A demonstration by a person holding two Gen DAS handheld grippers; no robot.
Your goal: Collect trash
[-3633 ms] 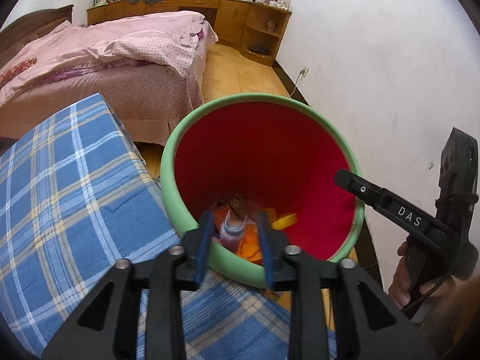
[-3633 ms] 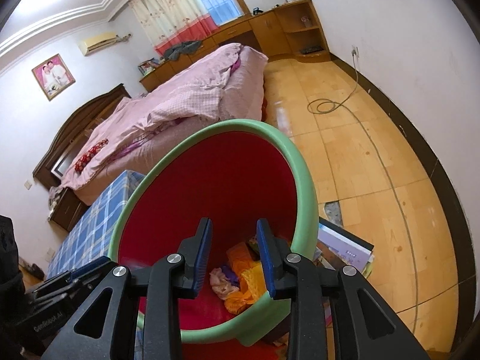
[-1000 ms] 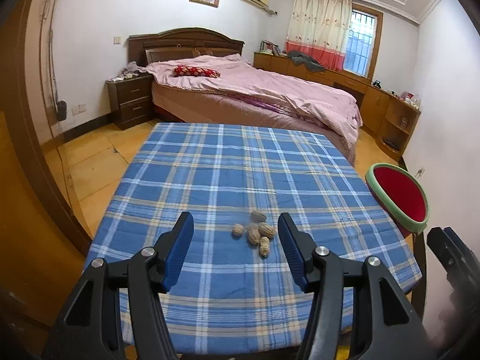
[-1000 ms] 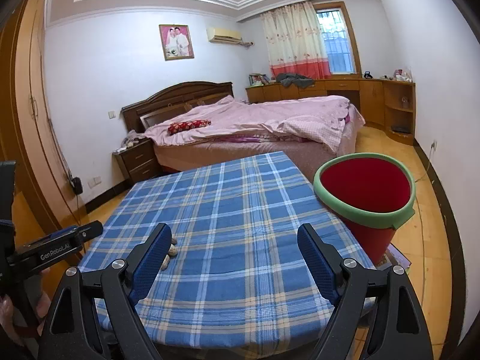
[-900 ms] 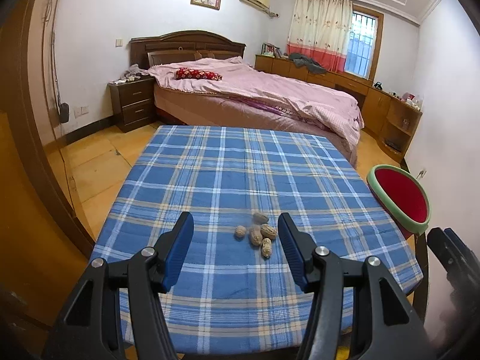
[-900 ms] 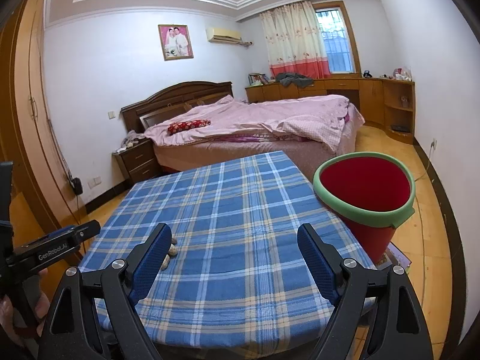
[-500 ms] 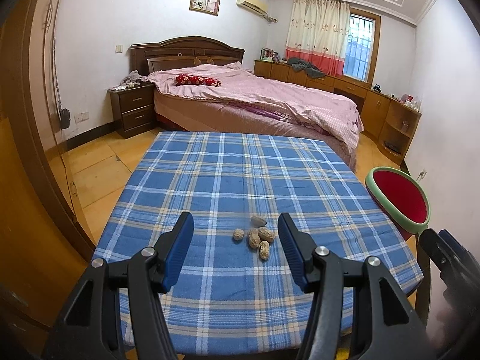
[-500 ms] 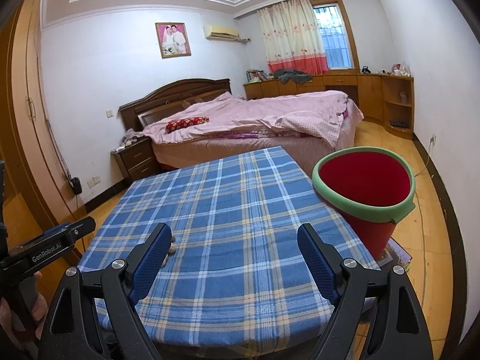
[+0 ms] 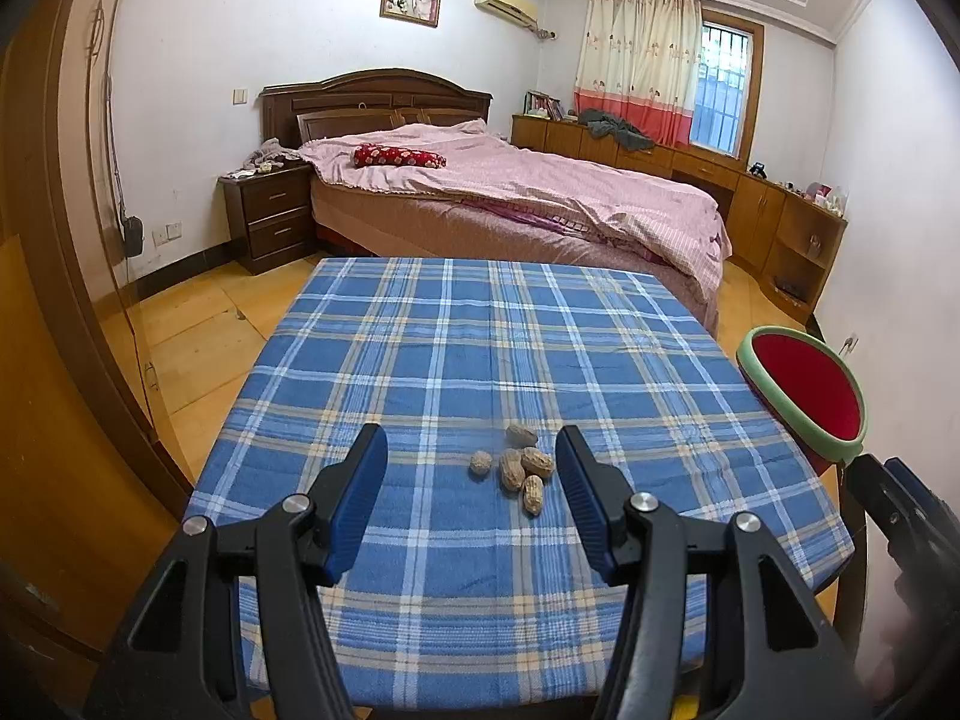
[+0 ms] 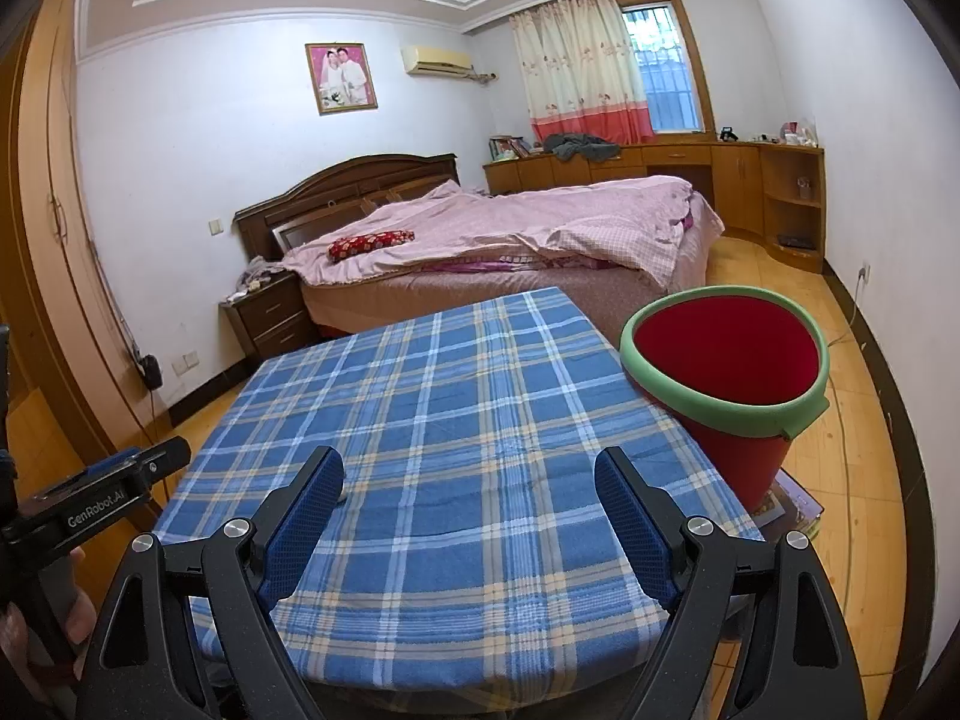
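Observation:
Several peanut shells (image 9: 519,468) lie in a small cluster on the blue plaid tablecloth (image 9: 480,324), near its front edge. My left gripper (image 9: 471,438) hovers open above and just short of them, with nothing between its pads. My right gripper (image 10: 469,462) stands open wide over the cloth (image 10: 450,396), also empty. A red bin with a green rim (image 10: 726,360) sits tilted off the table's right side, and it also shows in the left wrist view (image 9: 804,387). In the right wrist view the shells are mostly hidden behind my left finger.
A bed with a pink cover (image 9: 510,192) stands beyond the table, with a nightstand (image 9: 270,216) to its left. A wooden wardrobe (image 9: 54,300) lines the left side. Flat printed items (image 10: 792,504) lie under the bin. Wooden floor surrounds the table.
A few seconds ago both grippers were at the bin's mouth with narrower jaws. Now they are back at the table's near end, jaws wider. Nothing has moved in the last second.

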